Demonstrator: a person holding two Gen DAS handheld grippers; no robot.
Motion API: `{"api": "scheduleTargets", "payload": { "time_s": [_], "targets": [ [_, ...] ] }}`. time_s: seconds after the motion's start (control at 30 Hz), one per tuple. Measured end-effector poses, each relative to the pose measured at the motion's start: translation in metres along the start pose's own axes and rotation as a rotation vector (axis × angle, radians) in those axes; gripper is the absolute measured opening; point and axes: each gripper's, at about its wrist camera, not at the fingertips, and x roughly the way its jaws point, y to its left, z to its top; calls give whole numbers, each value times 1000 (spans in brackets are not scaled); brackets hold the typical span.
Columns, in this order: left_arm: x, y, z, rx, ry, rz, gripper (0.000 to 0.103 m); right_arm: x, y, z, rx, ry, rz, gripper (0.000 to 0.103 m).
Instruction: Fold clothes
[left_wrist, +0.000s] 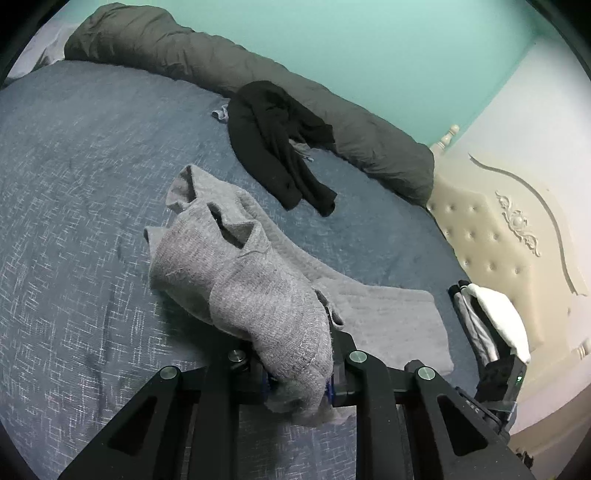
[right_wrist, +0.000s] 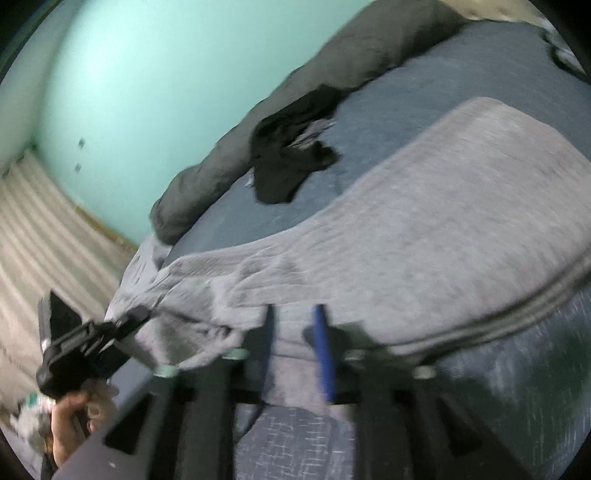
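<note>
Left wrist view: sits just behind the left gripper (left_wrist: 299, 373), looking forward and down across the blue bedspread (left_wrist: 74, 206) toward the teal wall (left_wrist: 369, 48); the tufted headboard (left_wrist: 480, 229) lies at its right edge; the grey garment (left_wrist: 236, 280) fills the near foreground.

Right wrist view: sits just behind the right gripper (right_wrist: 295, 350), tilted, very close over the grey garment (right_wrist: 424, 229); blurred; faces the teal wall (right_wrist: 140, 92).

Shared by the 2 views: the garment, the bedspread, the black clothing (left_wrist: 280, 147) (right_wrist: 291, 155), the rolled dark-grey duvet (left_wrist: 177, 48) (right_wrist: 207, 188); each view catches the other gripper at its edge.
</note>
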Motion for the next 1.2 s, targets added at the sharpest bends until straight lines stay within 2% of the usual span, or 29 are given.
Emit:
{"api": "scheduleTargets", "payload": {
  "time_s": [0.17, 0.27, 0.47, 0.8, 0.97, 1.1, 1.13, 1.2],
  "targets": [
    [11, -6, 4, 14, -2, -4, 21, 20, 40, -3, -212, 75, -28, 44],
    [11, 0, 2, 13, 8, -3, 21, 32, 61, -7, -338, 96, -51, 50],
    [8, 14, -4, 7, 32, -6, 21, 59, 94, -22, -555, 144, -132, 51],
    [10, 21, -6, -6, 47, -48, 21, 100, 124, -30, -733, 187, -198, 51],
    [10, 24, -8, -15, 57, -49, 21, 112, 125, -30, -736, 185, -175, 51],
    [12, 24, -9, -18, 60, -45, 21, 123, 131, -31, -792, 202, -169, 50],
    [12, 24, -9, -19, 61, -44, 21, 125, 132, -30, -798, 210, -162, 48],
    [13, 25, -9, -20, 62, -42, 21, 129, 133, -31, -818, 226, -147, 33]
  ]
}}
